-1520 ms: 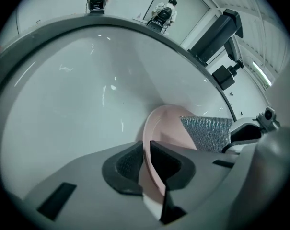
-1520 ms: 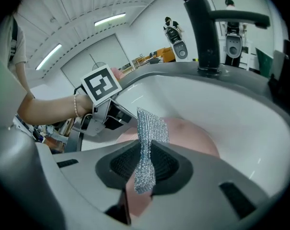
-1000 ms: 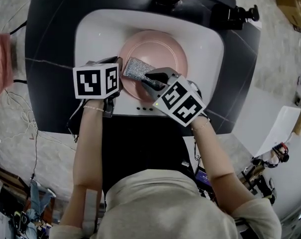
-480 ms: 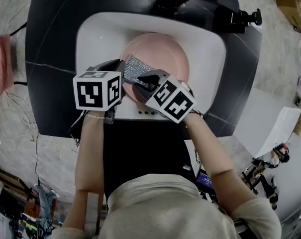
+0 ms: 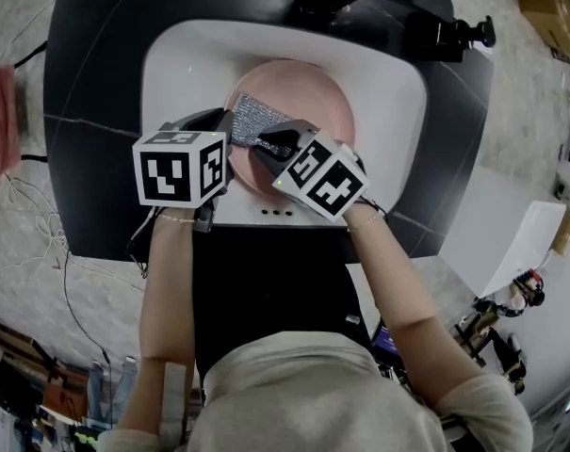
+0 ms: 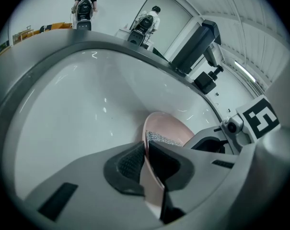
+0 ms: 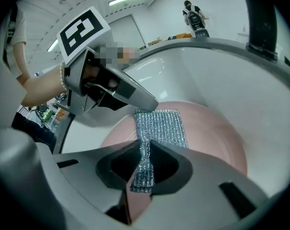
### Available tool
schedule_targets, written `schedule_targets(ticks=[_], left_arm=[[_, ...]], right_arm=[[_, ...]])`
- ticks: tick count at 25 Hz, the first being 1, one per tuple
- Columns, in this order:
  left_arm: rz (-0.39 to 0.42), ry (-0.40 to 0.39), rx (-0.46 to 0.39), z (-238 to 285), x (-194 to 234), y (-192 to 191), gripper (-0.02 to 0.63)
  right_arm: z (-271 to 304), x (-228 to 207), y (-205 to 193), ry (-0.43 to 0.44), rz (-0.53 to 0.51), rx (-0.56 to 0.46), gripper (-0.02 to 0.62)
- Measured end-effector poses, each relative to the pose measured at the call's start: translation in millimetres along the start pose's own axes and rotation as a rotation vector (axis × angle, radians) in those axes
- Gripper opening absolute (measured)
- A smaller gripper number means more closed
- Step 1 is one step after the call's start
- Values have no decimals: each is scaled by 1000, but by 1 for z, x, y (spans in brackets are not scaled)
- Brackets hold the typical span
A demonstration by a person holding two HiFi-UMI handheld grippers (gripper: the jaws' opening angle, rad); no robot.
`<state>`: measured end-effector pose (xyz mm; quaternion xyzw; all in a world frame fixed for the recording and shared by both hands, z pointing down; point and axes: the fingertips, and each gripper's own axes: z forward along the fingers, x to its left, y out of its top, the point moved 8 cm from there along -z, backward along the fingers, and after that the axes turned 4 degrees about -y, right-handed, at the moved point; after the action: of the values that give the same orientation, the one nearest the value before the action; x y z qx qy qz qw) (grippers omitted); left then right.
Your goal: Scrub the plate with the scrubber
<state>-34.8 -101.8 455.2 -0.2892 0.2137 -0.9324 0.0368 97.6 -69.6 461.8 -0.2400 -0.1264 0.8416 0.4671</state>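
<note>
Well, the pink plate (image 5: 313, 88) lies in the white sink (image 5: 181, 55), and the left gripper (image 6: 145, 158) has its jaws pinched on the plate's left rim, one pad on each face of the edge. The right gripper (image 7: 145, 155) is nipped tight on the near end of the silver mesh scrubber (image 7: 162, 124). The scrubber's free end lies spread on the plate's left half, just beside the left gripper's tip.

To my eye the scrubbing is under way. Doing it well looks a matter of pressing the mesh flat to the plate rather than dragging it by its pinched tail. The strokes should work out toward the far and right parts, which the scrubber does not cover now. The left grip needs to be firm so the plate cannot slide in the basin. The right gripper should avoid knocking the left one, since the two sit close.
</note>
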Motion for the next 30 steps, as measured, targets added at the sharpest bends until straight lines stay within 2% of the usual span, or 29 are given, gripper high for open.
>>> schedule_targets(ticks=[4,10,15,22,30], left_arm=[[14,5,5,0,-1,-1,44],[30,3,1,-1,-2,0,44],[35,6,-7,-1,-3,-1,44],[32,-8,-40,-7,-5,6,44],[56,1,-45,-8,-5,11,41]], right_arm=[[3,-9,2,-41,-22,12,75],[5,-30,7,-50,-8,17,75],[3,-52,0,-71,52,20,75],[-8,-73,-14,-151,97,62,75],[-14,-82,-29,-149,172,109,75]])
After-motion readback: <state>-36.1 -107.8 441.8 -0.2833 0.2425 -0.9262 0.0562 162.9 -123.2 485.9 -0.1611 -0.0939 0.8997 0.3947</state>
